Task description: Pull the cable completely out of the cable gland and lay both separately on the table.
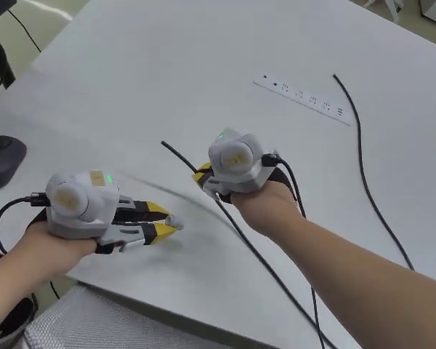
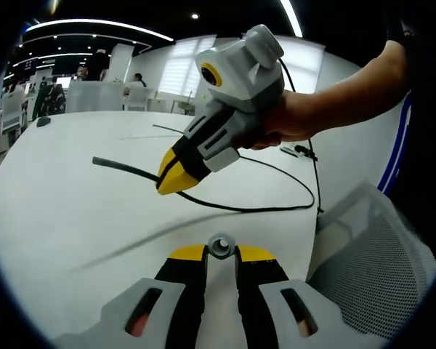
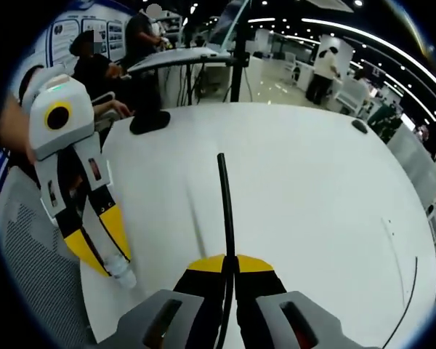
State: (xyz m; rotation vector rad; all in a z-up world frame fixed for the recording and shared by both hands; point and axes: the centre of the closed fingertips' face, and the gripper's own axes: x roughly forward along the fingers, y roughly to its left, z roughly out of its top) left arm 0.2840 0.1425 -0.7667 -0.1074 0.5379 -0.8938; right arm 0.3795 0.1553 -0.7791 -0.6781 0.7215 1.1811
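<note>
The white table (image 1: 167, 65) serves as the work and set-down surface. On its far side, well apart from the work, lie a long white power strip (image 1: 301, 97) and a loose black lead (image 1: 363, 171). A dark rounded mouse-like object (image 1: 1, 160) sits at the left edge. The right gripper (image 1: 202, 177) is clenched on the thin black cable (image 1: 178, 155), the jaws pinching it a little behind its free end. That end projects forward over the table, and the rest trails back past the person's forearm toward the near edge. The grip close to the end appears chosen to give a straight pull. The left gripper (image 1: 163, 220) is clamped on the small grey cable gland (image 1: 176, 221), held at the jaw tips over the near part of the table. In the left gripper view the gland's bore looks open, and the cable runs apart from it, not through it. Judgement: extraction appears complete, and the two items are held apart so neither fouls the other. Both are in the grippers, so laying each down separately is outstanding.
</note>
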